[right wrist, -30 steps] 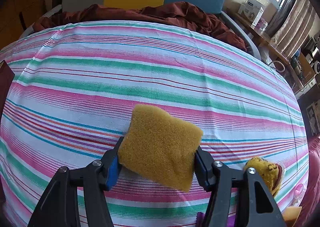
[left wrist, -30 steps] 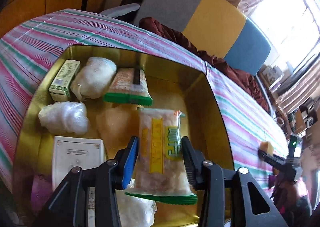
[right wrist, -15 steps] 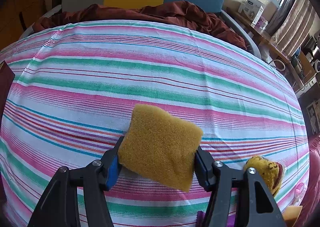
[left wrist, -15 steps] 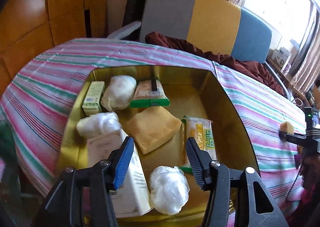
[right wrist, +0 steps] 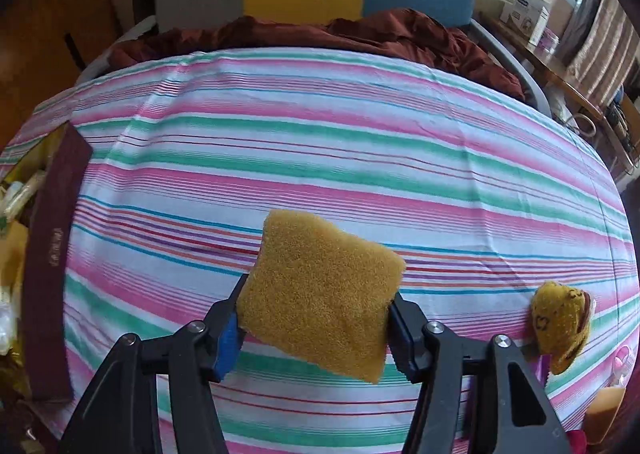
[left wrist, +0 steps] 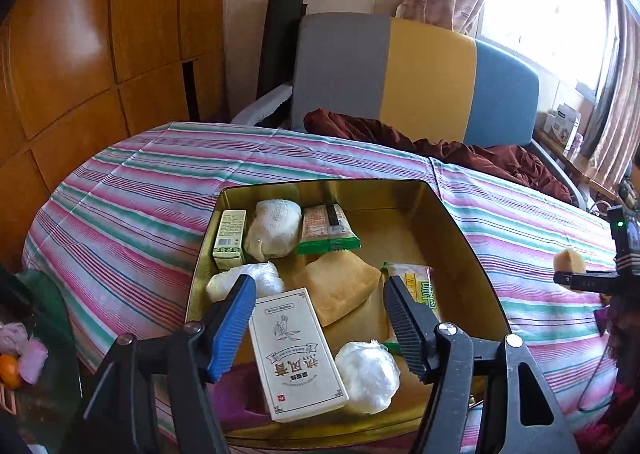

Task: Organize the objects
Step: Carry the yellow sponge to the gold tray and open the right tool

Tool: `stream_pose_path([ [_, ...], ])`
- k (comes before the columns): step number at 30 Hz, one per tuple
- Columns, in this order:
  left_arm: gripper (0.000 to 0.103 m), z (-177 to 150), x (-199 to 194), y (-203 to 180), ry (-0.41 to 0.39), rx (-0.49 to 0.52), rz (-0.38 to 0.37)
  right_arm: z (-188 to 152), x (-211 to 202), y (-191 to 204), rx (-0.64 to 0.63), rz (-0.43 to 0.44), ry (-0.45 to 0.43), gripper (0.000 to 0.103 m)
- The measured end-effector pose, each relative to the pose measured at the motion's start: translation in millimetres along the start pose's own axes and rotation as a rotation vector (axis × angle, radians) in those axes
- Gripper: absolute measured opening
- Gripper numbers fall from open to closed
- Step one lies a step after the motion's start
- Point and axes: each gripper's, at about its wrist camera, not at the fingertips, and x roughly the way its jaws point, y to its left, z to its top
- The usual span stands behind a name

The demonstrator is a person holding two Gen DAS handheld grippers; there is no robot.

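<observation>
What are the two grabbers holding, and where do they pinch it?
The right gripper pinches the yellow sponge by its two side edges. The left gripper is open and holds nothing.

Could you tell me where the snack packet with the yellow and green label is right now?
In the left wrist view, the snack packet lies inside the gold tin, toward its right wall, just right of the tan sponge.
</observation>
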Motion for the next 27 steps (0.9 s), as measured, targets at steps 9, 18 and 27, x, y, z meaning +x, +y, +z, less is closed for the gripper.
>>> stream_pose_path([
  [9, 0.074, -6.1, -5.5, 19.3, -0.008, -0.057, -0.004, 23.7, -61.1, 141.2, -0.202, 0.226, -0.139, 0.062],
  [18, 0.079, -8.7, -8.0, 37.0, -0.011, -0.096, -0.003, 38.5, -36.7, 240.5, -0.282, 0.323, -0.067, 0.064],
  [27, 0.081, -13.3, -2.2, 54.5, 0.009, -0.146, 0.0, 46.3, -3.5, 254.3, -0.216, 0.318, 0.012, 0.068],
])
